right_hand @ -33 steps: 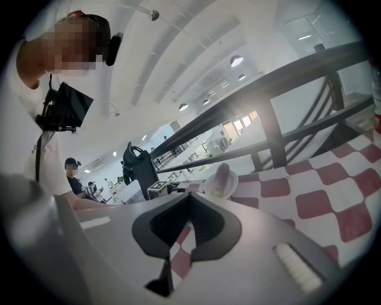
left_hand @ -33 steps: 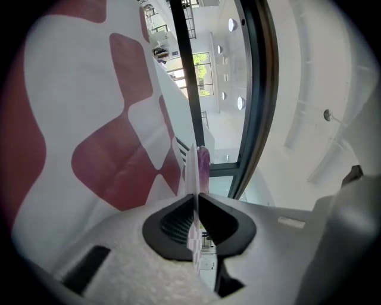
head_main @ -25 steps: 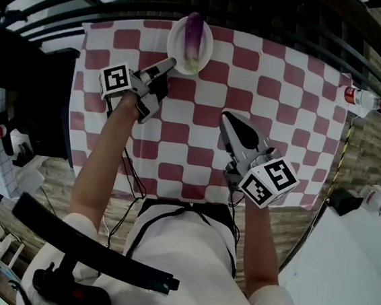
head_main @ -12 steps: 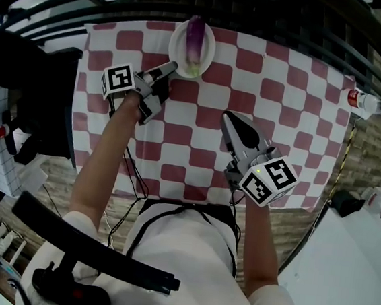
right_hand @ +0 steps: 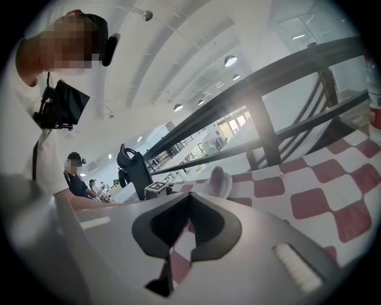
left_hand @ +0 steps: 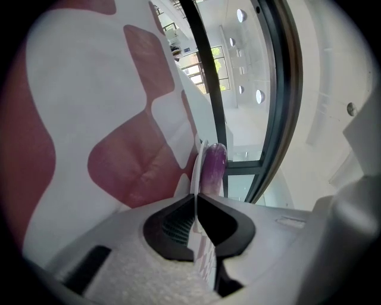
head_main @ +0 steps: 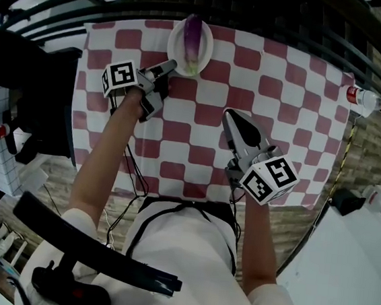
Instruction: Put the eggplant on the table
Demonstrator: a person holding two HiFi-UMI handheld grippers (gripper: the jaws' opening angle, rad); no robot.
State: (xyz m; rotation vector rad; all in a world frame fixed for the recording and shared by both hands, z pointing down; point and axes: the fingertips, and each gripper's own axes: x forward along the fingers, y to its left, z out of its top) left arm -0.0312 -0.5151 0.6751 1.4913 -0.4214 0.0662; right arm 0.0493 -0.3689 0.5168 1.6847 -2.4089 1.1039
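A purple eggplant [head_main: 192,39] lies on a white plate [head_main: 174,46] at the far edge of the red-and-white checked tablecloth [head_main: 289,111]. My left gripper [head_main: 170,65] is at the plate's near-left rim. In the left gripper view its jaws have just been closing, and the thin plate rim [left_hand: 198,159] stands pinched between them, with the eggplant [left_hand: 214,167] just beyond the left gripper [left_hand: 195,195]. My right gripper [head_main: 230,113] hovers over mid-table, shut and empty. In the right gripper view it [right_hand: 190,194] points toward the plate [right_hand: 225,183].
A plastic bottle with a red cap [head_main: 362,98] lies off the cloth's right edge. A dark railing [right_hand: 280,77] runs behind the table's far edge. People stand in the background of the right gripper view. The person's torso is against the table's near edge.
The left hand has shifted slightly, with its fingertips staying at the plate's rim. The right gripper, the plate and the eggplant have not moved.
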